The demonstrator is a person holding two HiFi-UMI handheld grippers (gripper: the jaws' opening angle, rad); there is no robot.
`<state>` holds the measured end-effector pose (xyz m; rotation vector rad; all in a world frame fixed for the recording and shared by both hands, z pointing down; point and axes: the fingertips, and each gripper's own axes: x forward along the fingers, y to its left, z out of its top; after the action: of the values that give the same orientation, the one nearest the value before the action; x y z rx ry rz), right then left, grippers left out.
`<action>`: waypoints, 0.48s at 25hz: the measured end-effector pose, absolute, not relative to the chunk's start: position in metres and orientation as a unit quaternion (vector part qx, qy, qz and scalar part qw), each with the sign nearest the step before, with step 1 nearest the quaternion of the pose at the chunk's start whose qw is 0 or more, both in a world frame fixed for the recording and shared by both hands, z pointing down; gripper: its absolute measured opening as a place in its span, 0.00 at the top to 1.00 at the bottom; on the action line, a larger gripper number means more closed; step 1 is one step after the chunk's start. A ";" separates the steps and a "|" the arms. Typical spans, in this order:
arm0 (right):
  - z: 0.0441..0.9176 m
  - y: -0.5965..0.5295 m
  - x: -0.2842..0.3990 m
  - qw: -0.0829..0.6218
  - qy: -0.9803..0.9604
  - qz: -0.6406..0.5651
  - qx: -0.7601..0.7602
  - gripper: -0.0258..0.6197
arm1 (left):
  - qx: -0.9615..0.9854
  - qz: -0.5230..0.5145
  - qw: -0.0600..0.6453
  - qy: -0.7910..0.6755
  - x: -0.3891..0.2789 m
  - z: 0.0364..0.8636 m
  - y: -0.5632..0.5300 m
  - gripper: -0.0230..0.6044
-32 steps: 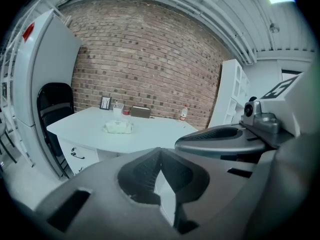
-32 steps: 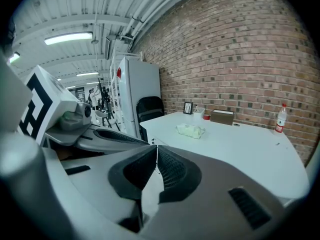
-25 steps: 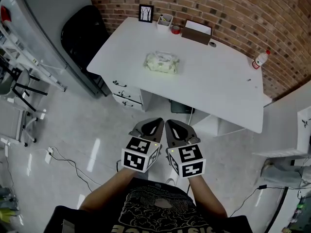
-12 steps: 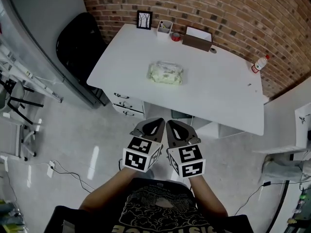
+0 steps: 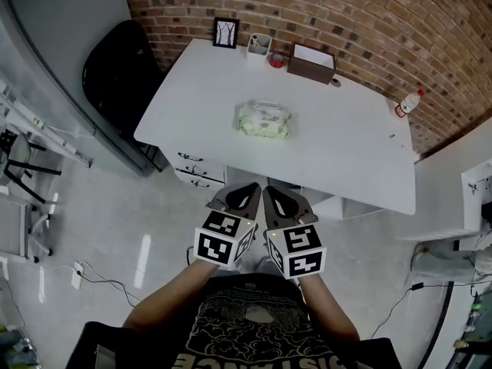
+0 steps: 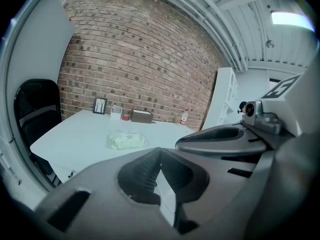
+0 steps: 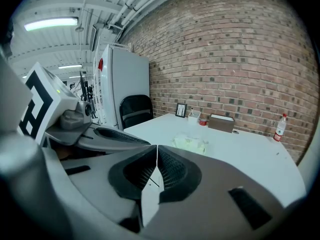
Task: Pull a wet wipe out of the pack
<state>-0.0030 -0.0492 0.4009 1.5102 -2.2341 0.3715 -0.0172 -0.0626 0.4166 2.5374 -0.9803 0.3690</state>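
1. A brick wall [image 5: 369,14] backs a white desk [image 5: 346,160] that stands on a pale floor [image 5: 115,229].
2. The wet wipe pack [image 5: 263,119] lies flat on the desk, untouched. It is straight ahead of both tongs and well apart from them, roughly in line with the gap between the two. In the head view it sits slightly nearer the tongs than a second ago.
3. The left tongs [image 6: 160,153] are closed tip to tip with nothing between them, and so are the right tongs [image 7: 157,150]. As before, they are held side by side over the floor, short of the desk's near edge.
4. Beyond the pack, along the wall, stand a brown box [image 5: 310,64], a red tape roll [image 5: 276,60] and a picture frame [image 5: 225,33]. A bottle [image 5: 407,102] stands far ahead to the right and a black chair [image 5: 115,75] ahead to the left.
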 end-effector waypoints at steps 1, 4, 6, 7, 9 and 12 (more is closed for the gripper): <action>0.401 -0.051 -0.002 0.207 -0.802 0.132 0.544 0.93 | 0.907 0.132 0.196 -0.349 -0.016 0.417 -0.064 0.95; 0.402 -0.059 0.000 0.203 -0.801 0.130 0.547 0.93 | 0.909 0.134 0.191 -0.346 -0.014 0.418 -0.071 0.95; 0.404 -0.066 0.002 0.201 -0.801 0.131 0.548 0.93 | 0.909 0.135 0.191 -0.345 -0.013 0.421 -0.077 0.95; 0.405 -0.069 0.004 0.199 -0.801 0.132 0.549 0.93 | 0.908 0.136 0.192 -0.345 -0.012 0.423 -0.080 0.95; 0.406 -0.076 0.008 0.197 -0.801 0.134 0.549 0.93 | 0.908 0.139 0.194 -0.345 -0.010 0.426 -0.086 0.95; 0.408 -0.089 0.013 0.197 -0.802 0.133 0.548 0.93 | 0.907 0.141 0.193 -0.347 -0.004 0.429 -0.098 0.95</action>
<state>0.0132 -0.0891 0.4084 1.5338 -2.2448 0.3716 -0.0045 -0.0979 0.4293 2.5438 -0.9729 0.3960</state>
